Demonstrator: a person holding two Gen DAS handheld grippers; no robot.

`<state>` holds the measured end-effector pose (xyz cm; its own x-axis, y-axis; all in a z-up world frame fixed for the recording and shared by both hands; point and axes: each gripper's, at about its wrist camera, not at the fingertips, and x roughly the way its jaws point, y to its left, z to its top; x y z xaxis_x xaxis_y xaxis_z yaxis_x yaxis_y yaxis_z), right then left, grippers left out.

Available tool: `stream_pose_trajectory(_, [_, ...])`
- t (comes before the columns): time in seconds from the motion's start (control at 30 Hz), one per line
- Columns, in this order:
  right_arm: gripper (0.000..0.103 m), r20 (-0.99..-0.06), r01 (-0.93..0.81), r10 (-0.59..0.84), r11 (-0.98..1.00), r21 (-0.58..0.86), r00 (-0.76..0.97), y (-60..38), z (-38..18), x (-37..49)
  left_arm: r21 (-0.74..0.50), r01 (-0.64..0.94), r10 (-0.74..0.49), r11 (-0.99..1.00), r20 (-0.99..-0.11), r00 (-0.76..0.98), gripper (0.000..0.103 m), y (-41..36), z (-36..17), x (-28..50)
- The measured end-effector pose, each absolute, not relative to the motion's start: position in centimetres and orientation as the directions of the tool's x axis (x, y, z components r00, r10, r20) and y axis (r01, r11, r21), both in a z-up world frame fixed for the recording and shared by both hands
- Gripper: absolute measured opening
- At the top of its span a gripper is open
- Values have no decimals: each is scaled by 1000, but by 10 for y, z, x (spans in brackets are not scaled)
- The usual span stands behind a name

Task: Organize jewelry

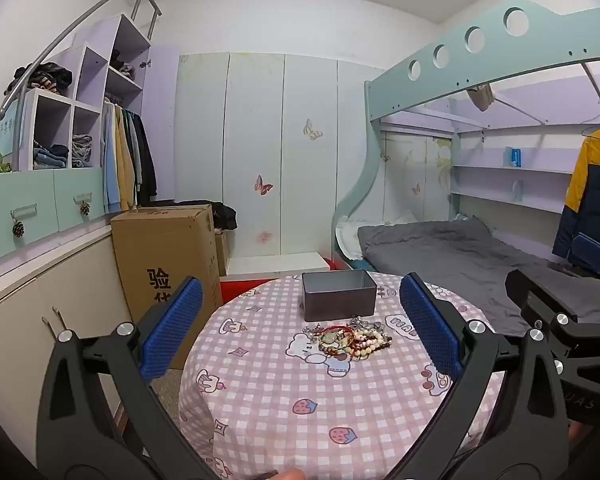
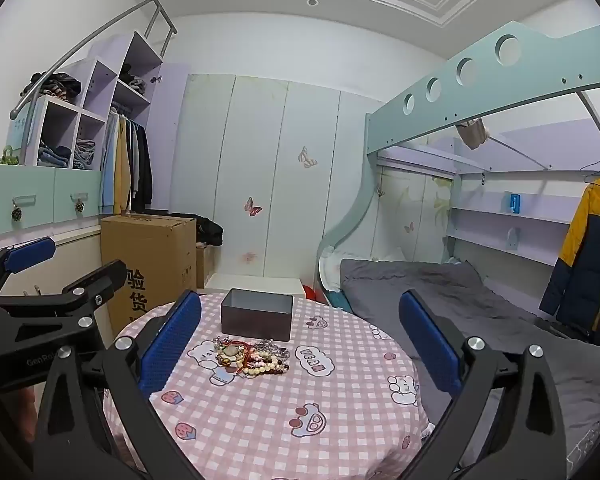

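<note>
Both tongs spread wide and empty, left tongs (image 1: pixel 300 328), right tongs (image 2: pixel 300 344), jewelry pile (image 1: pixel 346 338) before grey box (image 1: pixel 339 294), hanging jacket's hem visible only in left view.

Both wrist fisheyes look forward, slightly downward, from the near table (image 1: pixel 280 400) edge; both share the tin box (image 1: pixel 339 294), jewelry pile (image 2: pixel 254 354), wardrobe.

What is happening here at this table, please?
A person holds two grippers above a round table with a pink checked cloth. The left gripper and the right gripper both have jaws wide open and hold nothing. A pile of bracelets lies in front of an open grey box, untouched.
</note>
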<state>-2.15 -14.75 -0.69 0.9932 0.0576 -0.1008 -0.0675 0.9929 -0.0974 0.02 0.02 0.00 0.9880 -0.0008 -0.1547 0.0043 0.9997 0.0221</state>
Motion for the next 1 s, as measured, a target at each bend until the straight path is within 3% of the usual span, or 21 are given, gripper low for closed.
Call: stream_pose_trajectory(1.0, [95,-110,-67,57,994,-92,992,-150,-8,-21,21,5,-1,1000,-167,986,97,2,-4,3])
